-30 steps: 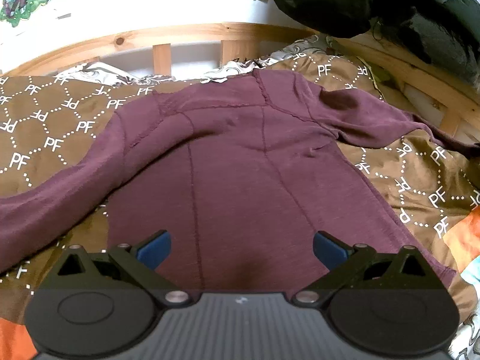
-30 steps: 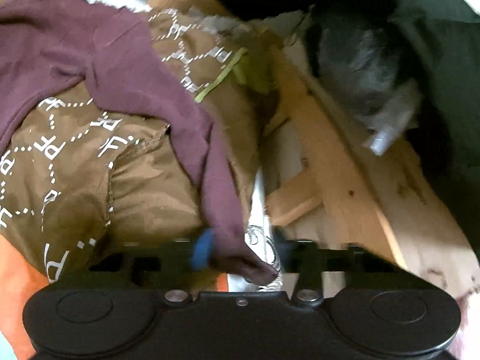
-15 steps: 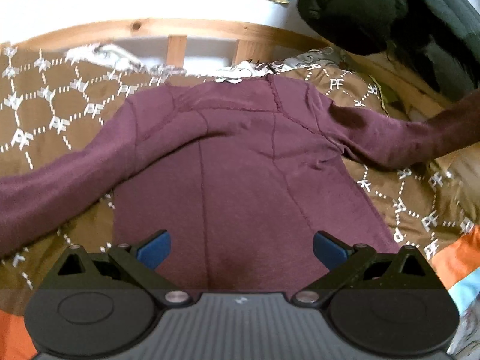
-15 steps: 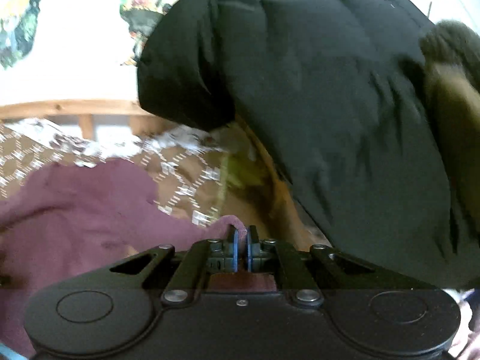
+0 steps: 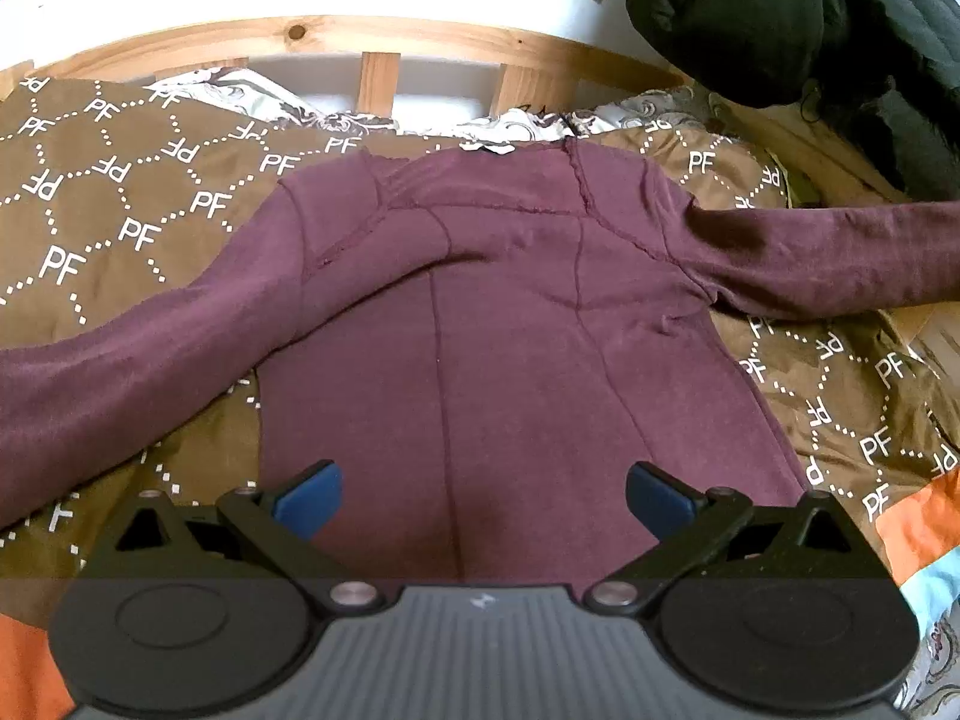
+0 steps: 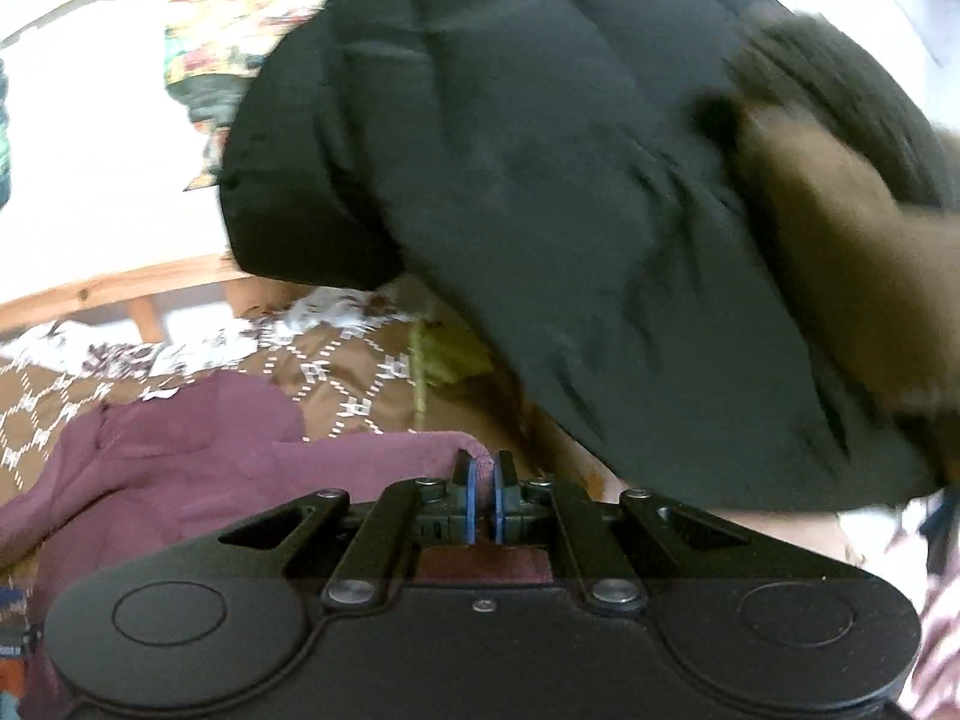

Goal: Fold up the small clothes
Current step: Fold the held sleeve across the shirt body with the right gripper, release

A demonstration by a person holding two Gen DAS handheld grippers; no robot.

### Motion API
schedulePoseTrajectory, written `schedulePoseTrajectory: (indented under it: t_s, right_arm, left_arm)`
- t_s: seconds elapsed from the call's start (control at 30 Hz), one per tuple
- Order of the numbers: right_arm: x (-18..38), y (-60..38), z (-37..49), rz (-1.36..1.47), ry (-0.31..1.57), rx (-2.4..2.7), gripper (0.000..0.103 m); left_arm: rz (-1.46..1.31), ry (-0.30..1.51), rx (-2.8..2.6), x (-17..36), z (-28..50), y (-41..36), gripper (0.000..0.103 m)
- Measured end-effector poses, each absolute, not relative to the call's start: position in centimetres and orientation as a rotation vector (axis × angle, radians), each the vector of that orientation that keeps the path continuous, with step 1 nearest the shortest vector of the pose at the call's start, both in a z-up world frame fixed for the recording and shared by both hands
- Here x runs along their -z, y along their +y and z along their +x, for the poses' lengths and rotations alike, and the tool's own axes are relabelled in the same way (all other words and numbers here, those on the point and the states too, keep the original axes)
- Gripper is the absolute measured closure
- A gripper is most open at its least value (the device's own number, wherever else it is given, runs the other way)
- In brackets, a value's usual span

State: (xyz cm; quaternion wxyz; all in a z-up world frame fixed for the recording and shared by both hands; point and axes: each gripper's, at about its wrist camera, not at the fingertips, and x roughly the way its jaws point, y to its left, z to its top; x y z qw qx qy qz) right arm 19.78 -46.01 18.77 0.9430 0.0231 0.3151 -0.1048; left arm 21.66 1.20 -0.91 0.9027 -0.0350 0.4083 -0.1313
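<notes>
**Maroon top: right sleeve pinched and raised for the fold**

Maroon long-sleeved knit top [image 5: 516, 324] lies flat, back up, on my brown quilted bedspread printed with white "PF" letters [image 5: 120, 228], its collar toward the pale wooden slatted bed frame [image 5: 378, 42]. My right gripper [image 6: 483, 498] is clenched on the cuff of the top's right sleeve [image 5: 840, 258]; the blue pads have the purple cloth pinched between them, and the sleeve runs taut off the shoulder, lifted clear of the bedspread. My left gripper [image 5: 483, 498] hangs over the hem with its jaws spread wide, grasping nothing.

To do this step well, I judge I should carry the cuff across the body in a low arc, keep the sleeve straight so that it creases at the shoulder seam, and lay it down flat before letting go. My free left gripper could pin the torso so the body does not drag along.

The left wrist view alone gives me the whole garment, both sleeves spread out and my own open jaws. Only the right wrist view shows the pinch itself, with a black padded jacket [image 6: 570, 192] looming just beyond it.
</notes>
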Motion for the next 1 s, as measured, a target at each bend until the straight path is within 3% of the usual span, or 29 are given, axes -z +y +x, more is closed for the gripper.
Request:
schedulePoseTrajectory:
  t_s: [0.3, 0.63, 1.0]
  right_arm:
    - [-17.3, -45.6, 18.9, 0.142, 0.676, 0.133, 0.098]
    - [-19.5, -32.7, 19.3, 0.098, 0.642, -0.368, 0.098]
    - [-9.7, -16.5, 21.7, 0.021, 0.770, -0.707, 0.098]
  left_arm:
    - [-0.020, 0.886, 0.290, 0.6, 21.7, 0.4, 0.000]
    - [-0.063, 0.916, 0.252, 0.9, 21.7, 2.0, 0.000]
    - [-0.219, 0.922, 0.130, -0.1, 21.7, 7.7, 0.000]
